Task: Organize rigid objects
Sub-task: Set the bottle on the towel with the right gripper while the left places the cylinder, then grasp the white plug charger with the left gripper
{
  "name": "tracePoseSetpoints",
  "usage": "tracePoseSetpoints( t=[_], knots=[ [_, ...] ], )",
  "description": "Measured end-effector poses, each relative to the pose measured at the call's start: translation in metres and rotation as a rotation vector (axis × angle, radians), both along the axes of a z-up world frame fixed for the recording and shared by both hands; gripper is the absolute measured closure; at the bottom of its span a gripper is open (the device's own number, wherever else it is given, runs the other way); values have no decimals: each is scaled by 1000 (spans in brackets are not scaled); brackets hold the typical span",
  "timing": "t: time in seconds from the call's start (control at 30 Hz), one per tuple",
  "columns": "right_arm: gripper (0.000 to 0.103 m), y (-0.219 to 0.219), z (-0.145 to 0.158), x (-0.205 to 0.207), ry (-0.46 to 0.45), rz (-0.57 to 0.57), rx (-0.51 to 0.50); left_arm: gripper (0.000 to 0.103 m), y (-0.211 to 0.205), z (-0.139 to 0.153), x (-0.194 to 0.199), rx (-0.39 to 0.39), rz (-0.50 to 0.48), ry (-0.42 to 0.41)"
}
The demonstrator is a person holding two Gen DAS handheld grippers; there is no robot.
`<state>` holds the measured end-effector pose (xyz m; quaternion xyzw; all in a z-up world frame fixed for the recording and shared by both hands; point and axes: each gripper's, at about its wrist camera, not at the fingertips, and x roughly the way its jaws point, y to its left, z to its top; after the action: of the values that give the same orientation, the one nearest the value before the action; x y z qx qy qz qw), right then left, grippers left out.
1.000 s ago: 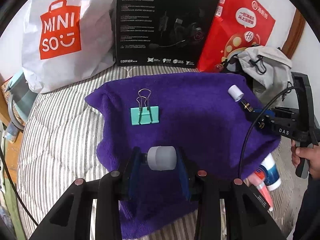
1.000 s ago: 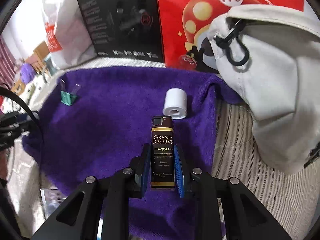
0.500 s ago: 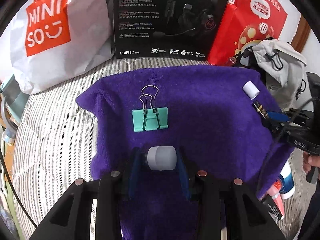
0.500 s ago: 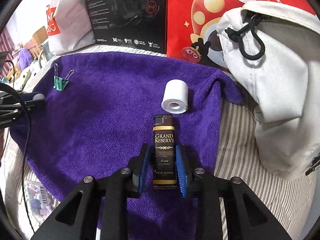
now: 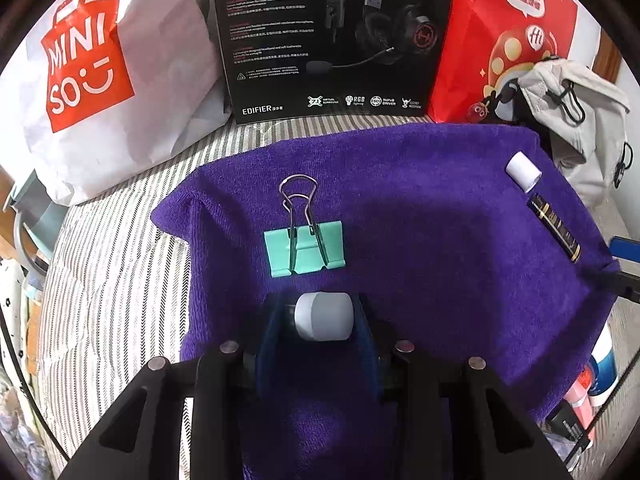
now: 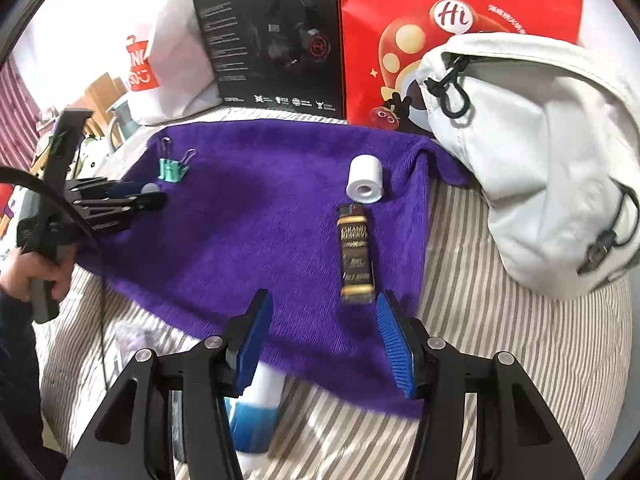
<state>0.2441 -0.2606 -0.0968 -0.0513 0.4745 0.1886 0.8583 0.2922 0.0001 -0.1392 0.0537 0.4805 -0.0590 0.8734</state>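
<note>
A purple towel [image 5: 440, 208] is spread over the striped bed. My left gripper [image 5: 320, 320] is shut on a short grey cylinder [image 5: 324, 316], held low over the towel just behind a green binder clip [image 5: 304, 246]. In the right wrist view, my right gripper [image 6: 324, 340] stands open, pulled back over the towel's near edge. A dark lighter with gold print [image 6: 356, 256] lies flat on the towel just ahead of the right finger [image 6: 394, 344], free of it. Beyond the lighter lies a white roll [image 6: 365, 180]. The left gripper [image 6: 116, 200] shows at the left, next to the binder clip [image 6: 172, 168].
A white shopping bag [image 5: 100, 80], a black headset box [image 5: 332, 40] and a red bag [image 5: 512, 40] stand along the back. A grey-white backpack [image 6: 540, 168] sits at the right. A blue-and-white bottle [image 6: 256, 408] lies under my right gripper. A person's hand [image 6: 36, 272] holds the left gripper.
My right gripper opened, let go of the lighter and drew back; the lighter now lies on the towel. My left gripper moved closer to the binder clip, still holding the grey cylinder.
</note>
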Motion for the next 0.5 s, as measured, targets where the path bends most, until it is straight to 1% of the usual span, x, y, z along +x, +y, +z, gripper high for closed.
tracePoseSetpoints(
  t=[0.07,0.13,0.2,0.27,0.3,0.4,0.5],
  knots=[
    [49,-1,1,-8,4,4,2,64,0,0,-2,6,1,9],
    [49,-3,3,-16,2,6,1,57,-4,0,-5,11,-14,28],
    [49,-7,3,-22,8,-1,4,47,-12,1,-12,37,-32,34],
    [49,-10,3,-26,11,-9,13,42,-15,1,-16,65,-32,30],
    [49,-12,3,-29,12,-12,19,42,-16,1,-17,65,-28,35],
    [49,-15,5,-39,16,-19,27,42,-13,8,-26,34,-5,34],
    [49,-19,8,-54,15,-21,35,42,-16,24,-51,16,-5,6]
  ],
)
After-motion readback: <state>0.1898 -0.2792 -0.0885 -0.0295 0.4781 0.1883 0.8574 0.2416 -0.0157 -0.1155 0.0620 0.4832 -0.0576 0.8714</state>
